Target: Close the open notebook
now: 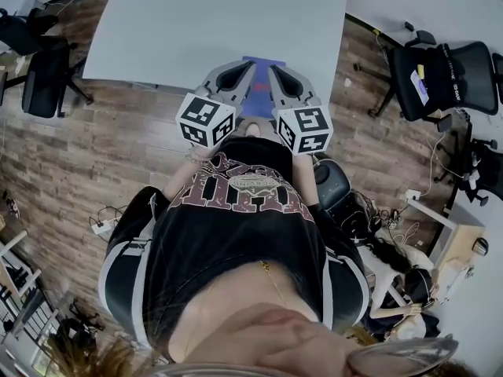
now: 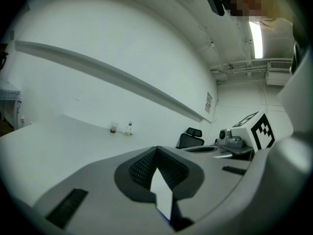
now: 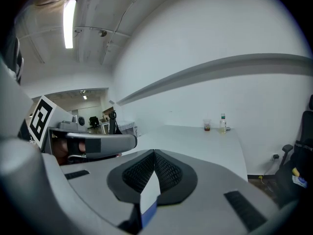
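Note:
A blue notebook (image 1: 262, 61) sits between my two grippers at the near edge of the white table (image 1: 212, 22). My left gripper (image 1: 245, 69) is shut on a thin white sheet with a blue edge (image 2: 164, 196) that stands upright between its pads. My right gripper (image 1: 272, 71) is shut the same way on a white page backed by a blue cover (image 3: 149, 196). The grippers stand side by side, with their tips angled toward each other. Their bodies hide most of the notebook, so how far it is folded does not show.
A small cup (image 3: 207, 126) and a bottle (image 3: 223, 123) stand at the table's far end. Black office chairs stand on the wooden floor at the right (image 1: 440, 73) and the left (image 1: 39, 61). A person's torso fills the lower head view.

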The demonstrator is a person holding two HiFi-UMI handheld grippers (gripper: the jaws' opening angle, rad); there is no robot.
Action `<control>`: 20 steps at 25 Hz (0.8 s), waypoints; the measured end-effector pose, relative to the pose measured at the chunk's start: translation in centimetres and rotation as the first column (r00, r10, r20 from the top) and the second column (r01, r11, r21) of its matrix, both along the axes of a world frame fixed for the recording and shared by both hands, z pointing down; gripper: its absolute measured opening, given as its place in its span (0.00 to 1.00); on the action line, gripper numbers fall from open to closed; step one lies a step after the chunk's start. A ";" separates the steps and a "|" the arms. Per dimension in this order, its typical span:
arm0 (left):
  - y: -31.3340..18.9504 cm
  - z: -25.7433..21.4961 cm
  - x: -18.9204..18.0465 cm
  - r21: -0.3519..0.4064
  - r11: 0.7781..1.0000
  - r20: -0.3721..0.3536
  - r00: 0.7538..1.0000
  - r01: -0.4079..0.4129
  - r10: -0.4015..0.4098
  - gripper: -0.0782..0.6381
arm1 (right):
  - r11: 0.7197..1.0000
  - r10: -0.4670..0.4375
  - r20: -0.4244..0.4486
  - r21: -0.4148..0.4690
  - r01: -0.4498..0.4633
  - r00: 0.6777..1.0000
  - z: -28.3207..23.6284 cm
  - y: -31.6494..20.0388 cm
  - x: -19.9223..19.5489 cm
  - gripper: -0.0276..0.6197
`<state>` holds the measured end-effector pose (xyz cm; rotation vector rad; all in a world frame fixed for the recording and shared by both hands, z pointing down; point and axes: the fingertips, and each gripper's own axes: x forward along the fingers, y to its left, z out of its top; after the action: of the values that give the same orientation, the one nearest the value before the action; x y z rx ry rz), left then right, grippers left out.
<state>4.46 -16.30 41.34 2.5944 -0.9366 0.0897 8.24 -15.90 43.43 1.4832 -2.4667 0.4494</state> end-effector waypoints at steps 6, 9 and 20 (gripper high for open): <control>-0.1 0.0 -0.5 0.003 1.000 0.002 1.000 -0.004 0.004 0.18 | 1.000 0.000 -0.004 0.027 0.000 1.000 -0.8 -0.2 -0.8 0.07; -0.2 -0.2 -0.4 0.010 1.000 0.003 1.000 -0.010 0.010 0.18 | 0.999 -0.002 -0.005 0.036 0.002 1.000 -1.1 -0.3 -1.0 0.07; -0.4 -0.5 0.7 0.012 0.999 0.027 0.999 -0.035 0.035 0.18 | 0.999 0.014 0.011 0.039 -0.014 1.000 -1.5 -0.5 -0.1 0.07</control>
<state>5.12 -16.70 40.89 2.6275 -0.9036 0.1295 8.14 -16.35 41.90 1.5177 -2.4888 0.4158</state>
